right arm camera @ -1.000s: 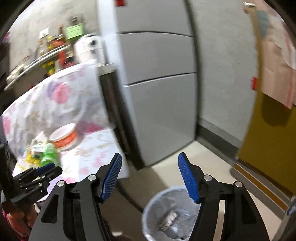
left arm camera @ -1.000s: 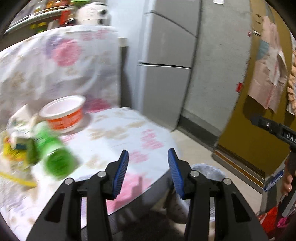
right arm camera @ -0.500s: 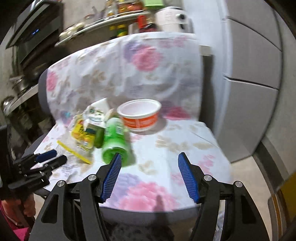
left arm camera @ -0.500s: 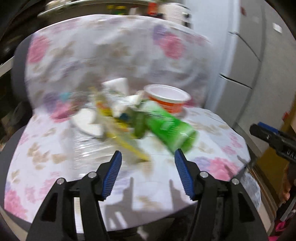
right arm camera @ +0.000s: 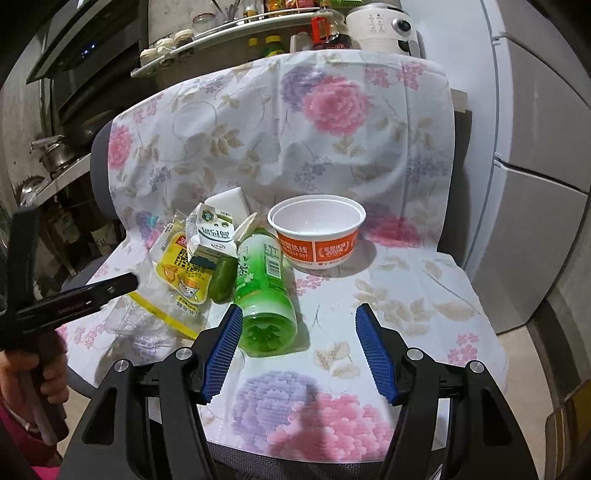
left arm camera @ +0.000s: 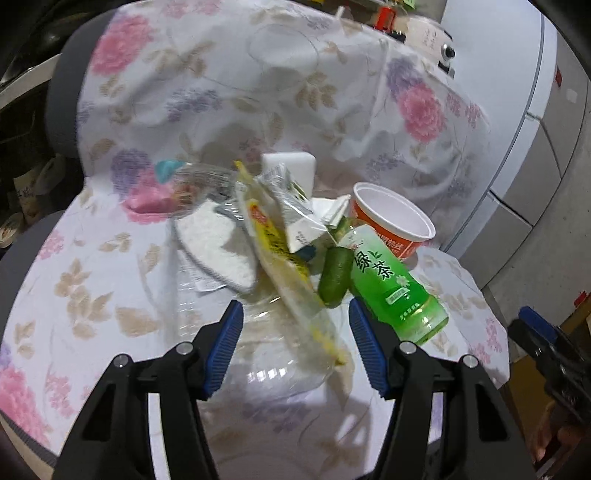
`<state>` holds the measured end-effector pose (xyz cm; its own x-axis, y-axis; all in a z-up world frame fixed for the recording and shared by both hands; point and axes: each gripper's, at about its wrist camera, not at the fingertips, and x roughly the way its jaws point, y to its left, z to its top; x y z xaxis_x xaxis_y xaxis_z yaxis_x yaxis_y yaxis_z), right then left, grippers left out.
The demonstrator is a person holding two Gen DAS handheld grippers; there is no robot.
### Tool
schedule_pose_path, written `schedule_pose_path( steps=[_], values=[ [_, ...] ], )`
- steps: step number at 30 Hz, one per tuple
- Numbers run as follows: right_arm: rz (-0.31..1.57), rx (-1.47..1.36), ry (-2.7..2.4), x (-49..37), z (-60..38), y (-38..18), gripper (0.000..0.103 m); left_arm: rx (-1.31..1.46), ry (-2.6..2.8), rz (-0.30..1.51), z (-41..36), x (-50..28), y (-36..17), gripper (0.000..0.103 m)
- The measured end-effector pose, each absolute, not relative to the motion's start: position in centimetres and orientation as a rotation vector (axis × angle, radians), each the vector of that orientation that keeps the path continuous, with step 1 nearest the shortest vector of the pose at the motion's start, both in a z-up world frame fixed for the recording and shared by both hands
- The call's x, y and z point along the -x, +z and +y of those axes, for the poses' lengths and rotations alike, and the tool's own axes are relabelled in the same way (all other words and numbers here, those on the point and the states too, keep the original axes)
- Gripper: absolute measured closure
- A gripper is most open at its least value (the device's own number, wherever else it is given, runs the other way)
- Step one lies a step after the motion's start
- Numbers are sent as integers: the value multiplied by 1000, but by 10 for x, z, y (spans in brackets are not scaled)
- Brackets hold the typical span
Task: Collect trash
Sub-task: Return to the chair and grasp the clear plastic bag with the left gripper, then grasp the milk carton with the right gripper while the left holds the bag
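Observation:
Trash lies piled on a chair seat under a floral cloth [right arm camera: 332, 110]. A green tea bottle [left arm camera: 395, 288] [right arm camera: 264, 291] lies on its side beside an orange-and-white bowl [left arm camera: 395, 225] [right arm camera: 317, 236]. Left of them are a yellow wrapper [left arm camera: 280, 258] [right arm camera: 181, 273], a milk carton [right arm camera: 212, 236], a small dark green piece [left arm camera: 334, 277] and a clear plastic container [left arm camera: 273, 354]. My left gripper [left arm camera: 295, 321] hangs open over the clear container and the wrapper's end, gripping nothing. My right gripper [right arm camera: 299, 325] is open, with the bottle's base just inside its left finger.
A white foam block [left arm camera: 290, 166] and a white pad [left arm camera: 218, 243] sit behind the pile. A grey fridge [right arm camera: 535, 147] stands right of the chair. Behind it, a shelf holds jars and a white appliance [right arm camera: 380, 22]. A person's hand [right arm camera: 48, 373] holds the left gripper's handle.
Both views have swung from the fridge and a floor bin round to the chair seat and closed in on the pile. The left jaws stand wider than a second ago.

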<state>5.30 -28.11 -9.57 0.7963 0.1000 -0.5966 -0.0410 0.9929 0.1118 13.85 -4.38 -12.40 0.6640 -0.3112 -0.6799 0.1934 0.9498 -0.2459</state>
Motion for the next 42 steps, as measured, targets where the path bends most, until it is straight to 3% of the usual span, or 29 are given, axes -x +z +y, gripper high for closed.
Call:
schedule_pose_path(
  steps=[3,5,9,10,13,22,25,27,42],
  values=[
    [649,-100,69,-50,-287,-99,38,144,-269,832,-56,-156,-134,52],
    [649,-94,63,-48,-288,-100,38,140,-244,862,-61,-170,-142,65],
    [648,-96,60,-46,-291,-101,38,171,-213,885,-60,-186,-148,81],
    [649,-97,60,-45,-291,-101,38,171,-213,876,-60,-185,-146,91],
    [646,-94,59,-45,-291,-100,38,182,-230,826,-57,-177,-132,100],
    [641,-63,78,-45,-276,-92,38,201,-290,681,-31,-126,-79,101],
    [645,-48,95,-53,-266,-92,32,206,-295,662,-19,-115,-70,101],
    [653,-38,112,-61,-258,-94,21,211,-295,663,-9,-112,-69,101],
    [686,87,226,-161,-172,-107,22,264,-226,627,39,-126,-79,101]
  ],
)
